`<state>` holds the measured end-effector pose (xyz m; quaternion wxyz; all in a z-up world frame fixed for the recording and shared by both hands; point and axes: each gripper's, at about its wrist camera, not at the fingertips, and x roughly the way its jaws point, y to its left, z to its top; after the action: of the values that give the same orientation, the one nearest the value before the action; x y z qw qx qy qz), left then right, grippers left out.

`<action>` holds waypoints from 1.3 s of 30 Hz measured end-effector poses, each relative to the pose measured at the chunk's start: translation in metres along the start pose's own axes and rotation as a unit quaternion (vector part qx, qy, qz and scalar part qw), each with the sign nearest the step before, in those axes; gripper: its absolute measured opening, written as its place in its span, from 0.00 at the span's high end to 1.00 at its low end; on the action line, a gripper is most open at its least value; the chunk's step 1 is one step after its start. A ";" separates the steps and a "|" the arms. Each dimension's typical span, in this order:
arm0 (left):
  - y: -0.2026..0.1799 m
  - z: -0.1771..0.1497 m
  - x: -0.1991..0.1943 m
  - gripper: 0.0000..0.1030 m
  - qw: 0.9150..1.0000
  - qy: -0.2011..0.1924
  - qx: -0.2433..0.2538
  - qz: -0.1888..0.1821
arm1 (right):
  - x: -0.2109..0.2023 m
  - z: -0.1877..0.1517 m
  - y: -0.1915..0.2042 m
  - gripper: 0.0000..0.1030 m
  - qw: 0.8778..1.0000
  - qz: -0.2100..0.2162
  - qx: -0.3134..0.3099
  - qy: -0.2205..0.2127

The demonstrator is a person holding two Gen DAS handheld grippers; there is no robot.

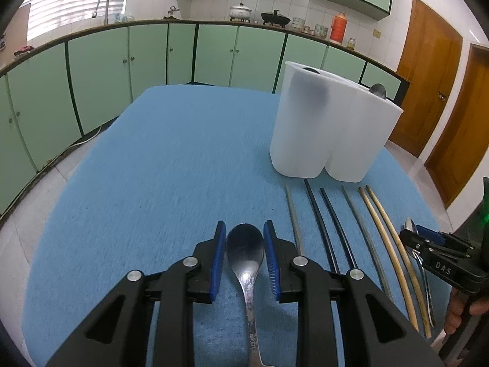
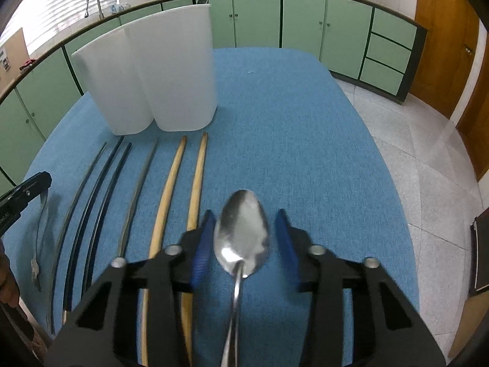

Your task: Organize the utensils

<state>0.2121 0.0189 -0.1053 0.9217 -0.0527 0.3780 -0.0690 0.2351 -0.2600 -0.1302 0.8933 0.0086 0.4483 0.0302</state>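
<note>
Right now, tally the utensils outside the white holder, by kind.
Chopsticks: 6
Spoons: 2, the dull spoon and the shiny spoon
Total: 8

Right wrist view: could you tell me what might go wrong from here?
The right hand-held gripper straddles the steel spoon's rounded bowl, a gap on one side; closing there, it might slip or twist. One finger sits close to the wooden chopsticks and could nudge them. The left hand-held gripper's dark spoon may pivot when carried.
</note>
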 end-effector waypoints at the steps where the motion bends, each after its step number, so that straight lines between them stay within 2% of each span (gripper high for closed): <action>1: 0.000 0.000 -0.001 0.76 1.000 -0.003 0.000 0.000 | -0.001 0.000 -0.001 0.67 1.000 0.002 0.000 -0.002; 4: -0.001 0.000 -0.006 0.76 1.000 -0.012 -0.001 -0.001 | -0.006 -0.001 -0.004 0.67 1.000 0.012 0.005 -0.019; 14: -0.001 0.002 -0.039 0.76 0.997 -0.081 -0.008 -0.015 | -0.064 -0.004 -0.006 0.67 0.991 0.033 -0.011 -0.127; 24: -0.002 0.016 -0.069 0.76 0.990 -0.140 -0.013 -0.029 | -0.100 0.022 -0.009 0.67 0.978 0.049 -0.007 -0.205; 31: -0.001 0.025 -0.065 0.76 0.987 -0.152 -0.022 -0.037 | -0.106 0.033 -0.004 0.67 0.970 0.062 -0.004 -0.234; 36: -0.004 0.019 -0.060 0.76 0.987 -0.162 -0.017 -0.020 | -0.106 0.035 -0.005 0.67 0.971 0.063 -0.004 -0.232; 39: -0.002 0.019 -0.055 0.76 0.988 -0.153 -0.024 -0.021 | -0.105 0.035 -0.006 0.67 0.971 0.061 -0.003 -0.231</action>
<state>0.1861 0.0267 -0.0534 0.9655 -0.0929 0.2332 -0.0700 0.2009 -0.2725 -0.0250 0.9692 0.0398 0.2284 0.0835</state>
